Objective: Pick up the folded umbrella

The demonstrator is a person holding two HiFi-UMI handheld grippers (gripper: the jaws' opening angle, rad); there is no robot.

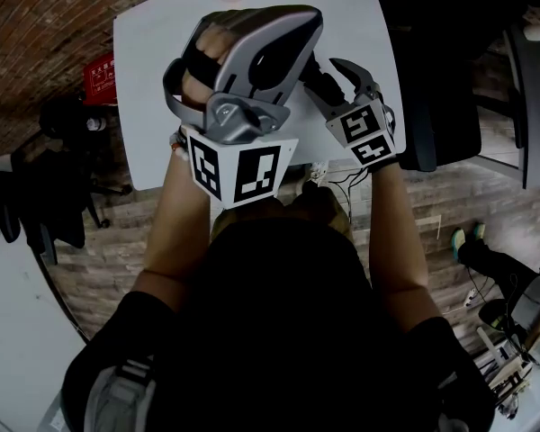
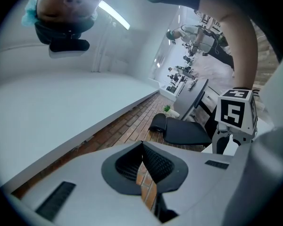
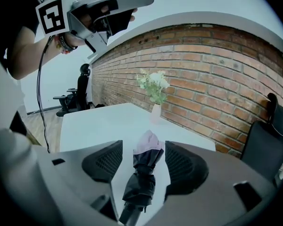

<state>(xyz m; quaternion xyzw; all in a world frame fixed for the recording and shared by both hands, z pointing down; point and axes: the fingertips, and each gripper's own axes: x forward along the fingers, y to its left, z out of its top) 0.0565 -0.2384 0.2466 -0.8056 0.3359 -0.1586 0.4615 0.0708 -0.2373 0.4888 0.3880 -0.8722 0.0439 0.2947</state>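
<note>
The folded umbrella [image 3: 142, 175], black with a pale pink end, lies on the white table [image 3: 94, 124], pointing away from the camera. My right gripper [image 3: 141, 161] is open and straddles it, a pad on either side; the left pad stands clear of the fabric and the right pad is close beside it. In the head view the right gripper [image 1: 331, 75] hangs over the table [image 1: 153, 61] and the umbrella is hidden. My left gripper [image 1: 261, 25] is held high near the camera; its jaws [image 2: 142, 166] are shut, tips together with nothing between them.
A small vase of white flowers [image 3: 153, 91] stands at the table's far edge against the brick wall [image 3: 217, 69]. A black chair [image 3: 266, 145] stands right of the table, and another office chair [image 3: 73, 98] left. Cables trail on the floor [image 1: 342, 183].
</note>
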